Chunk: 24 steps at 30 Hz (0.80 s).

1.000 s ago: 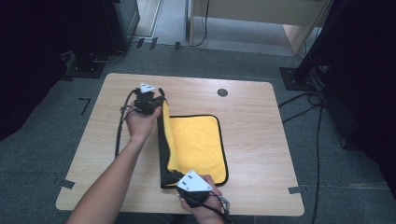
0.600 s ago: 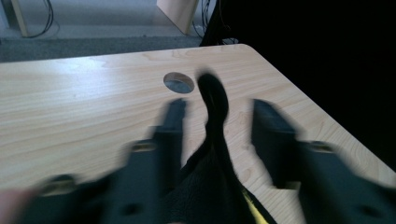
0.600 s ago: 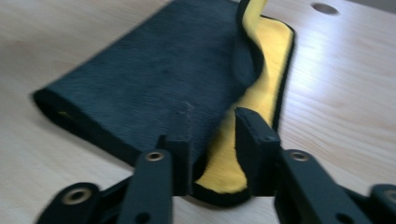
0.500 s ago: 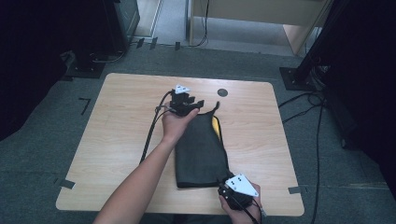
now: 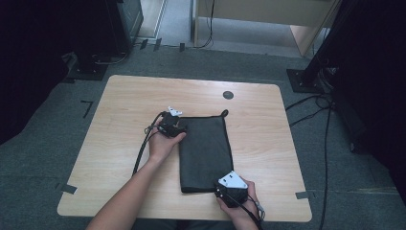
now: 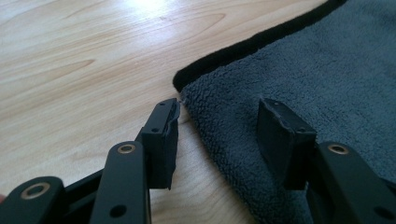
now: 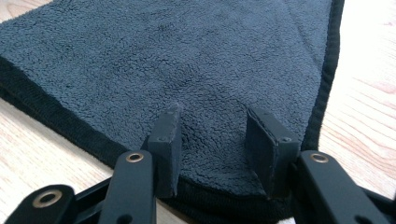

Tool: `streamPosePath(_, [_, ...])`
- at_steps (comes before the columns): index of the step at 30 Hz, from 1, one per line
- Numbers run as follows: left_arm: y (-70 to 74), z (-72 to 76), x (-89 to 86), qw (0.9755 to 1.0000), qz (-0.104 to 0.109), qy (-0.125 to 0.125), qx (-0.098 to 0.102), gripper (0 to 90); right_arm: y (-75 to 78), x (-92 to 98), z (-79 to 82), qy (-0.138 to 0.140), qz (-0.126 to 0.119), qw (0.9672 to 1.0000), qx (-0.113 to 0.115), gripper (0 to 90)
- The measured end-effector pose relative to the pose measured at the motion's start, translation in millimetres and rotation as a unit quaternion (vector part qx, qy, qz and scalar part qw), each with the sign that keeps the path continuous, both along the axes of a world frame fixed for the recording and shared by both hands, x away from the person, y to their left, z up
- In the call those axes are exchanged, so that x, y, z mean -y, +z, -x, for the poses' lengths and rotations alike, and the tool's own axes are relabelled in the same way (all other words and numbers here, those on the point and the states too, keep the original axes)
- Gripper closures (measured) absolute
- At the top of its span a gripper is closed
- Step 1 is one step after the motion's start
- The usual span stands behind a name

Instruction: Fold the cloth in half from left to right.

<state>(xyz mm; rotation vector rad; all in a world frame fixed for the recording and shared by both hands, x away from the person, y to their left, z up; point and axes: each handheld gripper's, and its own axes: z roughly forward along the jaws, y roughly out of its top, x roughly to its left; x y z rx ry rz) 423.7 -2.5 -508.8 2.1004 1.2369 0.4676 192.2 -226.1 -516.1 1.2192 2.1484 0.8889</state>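
A folded towel [image 5: 206, 153] lies flat on the wooden table [image 5: 129, 110], dark grey side up, with a black hem and a small loop [image 5: 224, 113] at its far right corner. My left gripper [image 5: 178, 128] rests at the towel's far left corner. Its jaws have just been opening and stand open over the towel [image 6: 303, 70], the corner's edge lying loose between them [image 6: 219, 116]. My right gripper [image 5: 221, 186] is at the near right corner. It has also just been opening, and its open jaws [image 7: 214, 121] straddle the grey pile [image 7: 187, 60] without pressing it.
A round cable hole [image 5: 228, 95] sits in the table's far middle. Tape marks [image 5: 68, 188] stick to the floor by the near corners. Black stands [image 5: 91, 67] and cables [image 5: 316, 105] lie on the floor around the table.
The towel, earlier open with its yellow face up, has been folded over to the right and now shows grey. Both grippers have let go of it and dropped to the table.
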Motion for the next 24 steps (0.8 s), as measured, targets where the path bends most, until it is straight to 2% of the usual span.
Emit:
streamPosePath(1, [0.7, 0.2, -0.3, 0.9999, -0.011, 0.003, 0.006, 49.5, 0.6, -0.7, -1.3, 0.001, 0.0, 1.0, -0.003, 56.4])
streamPosePath(2, [0.8, -0.5, -1.0, 0.9999, -0.013, 0.006, 0.008, 49.5, 1.0, -1.4, -2.3, -0.001, -0.002, 1.0, -0.008, 56.7])
streamPosePath(4, [0.4, -3.0, -5.0, 0.9999, -0.005, 0.014, 0.002, 49.1, 1.2, -4.0, -4.2, -0.002, -0.01, 0.9998, -0.016, 58.5])
streamPosePath(5, [0.4, -4.7, -8.2, 0.9998, -0.009, 0.016, 0.004, 48.5, 1.4, -5.6, -4.5, -0.002, -0.011, 0.9998, -0.018, 59.5])
streamPosePath(10, [0.7, -13.9, -22.6, 0.9994, -0.018, 0.028, 0.01, 48.0, 1.1, -28.9, -5.4, 0.012, -0.016, 0.9996, -0.02, 61.4])
streamPosePath(12, [0.6, -19.0, -31.1, 0.9989, -0.019, 0.04, 0.013, 48.1, 1.8, -40.6, -8.7, 0.021, -0.017, 0.9994, -0.024, 61.2])
streamPosePath(14, [1.0, -24.2, -40.1, 0.999, -0.011, 0.044, 0.005, 47.9, 1.9, -51.4, -13.1, 0.026, -0.021, 0.9991, -0.027, 60.8])
streamPosePath(16, [3.3, -23.9, -46.6, 0.9991, -0.015, 0.041, 0.003, 45.8, 2.1, -56.4, -16.0, 0.028, -0.023, 0.9989, -0.029, 58.9])
streamPosePath(18, [9.4, -15.0, -49.6, 0.9986, -0.016, 0.047, 0.016, 47.6, 4.1, -56.1, -17.4, 0.032, -0.032, 0.9984, -0.035, 51.4])
streamPosePath(19, [13.3, -8.2, -51.2, 0.9988, -0.01, 0.043, 0.02, 46.9, 6.8, -53.3, -16.0, 0.038, -0.05, 0.9973, -0.037, 50.2])
streamPosePath(20, [16.9, 0.5, -52.8, 0.9992, -0.004, 0.034, 0.019, 45.7, 10.0, -50.1, -13.4, 0.04, -0.06, 0.997, -0.027, 49.6])
streamPosePath(22, [20.1, 19.7, -53.5, 0.9997, 0.0, 0.017, 0.016, 42.8, 18.0, -42.0, -8.8, 0.033, -0.057, 0.9978, 0.005, 48.5])
streamPosePath(24, [20.0, 46.2, -53.7, 0.9998, 0.002, -0.01, 0.016, 39.9, 22.5, -33.0, -10.5, 0.02, -0.054, 0.9983, 0.012, 45.1])
